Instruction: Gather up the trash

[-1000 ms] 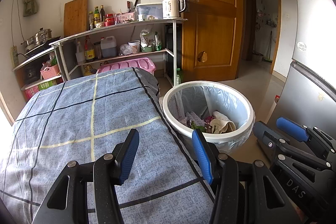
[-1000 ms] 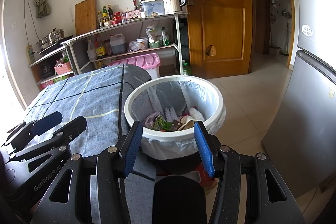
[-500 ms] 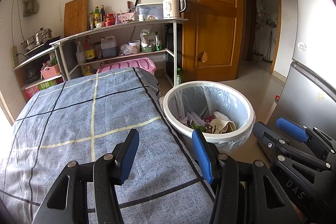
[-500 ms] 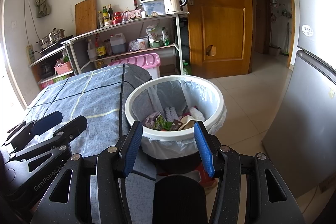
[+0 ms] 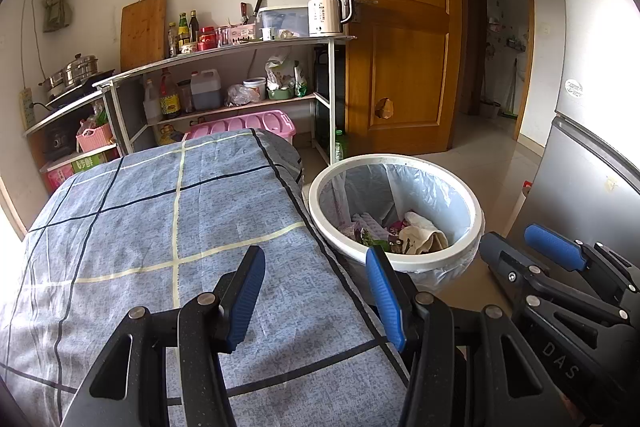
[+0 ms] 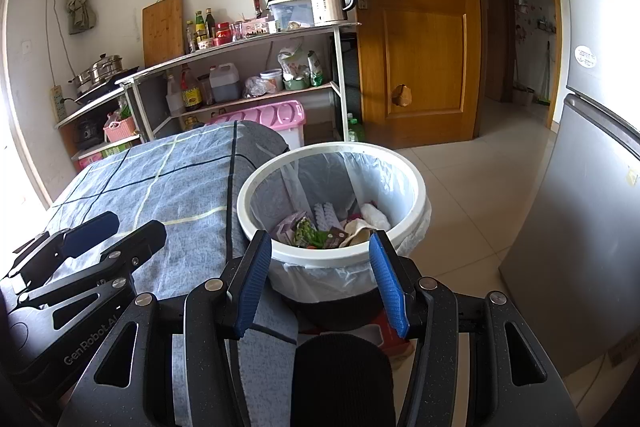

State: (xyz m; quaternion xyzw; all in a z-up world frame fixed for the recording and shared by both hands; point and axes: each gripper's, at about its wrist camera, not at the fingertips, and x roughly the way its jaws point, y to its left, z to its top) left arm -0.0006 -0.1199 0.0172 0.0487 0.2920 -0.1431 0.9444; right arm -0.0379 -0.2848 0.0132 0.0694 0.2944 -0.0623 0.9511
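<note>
Trash (image 6: 332,227) lies in the white lined bin (image 6: 256,215) at your twelve o'clock, beside the cloth-covered table (image 5: 140,227). Your left gripper (image 5: 316,291) reads "GenRobot.AI", your right gripper (image 6: 320,281) "DAS"; both tilt downward, jaws apart, empty.

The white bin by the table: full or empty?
Partly filled: the bin holds wrappers and paper low in its liner.

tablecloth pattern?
Blue-grey tablecloth with a grid of dark and pale yellow lines; clearest in left wrist view.
</note>
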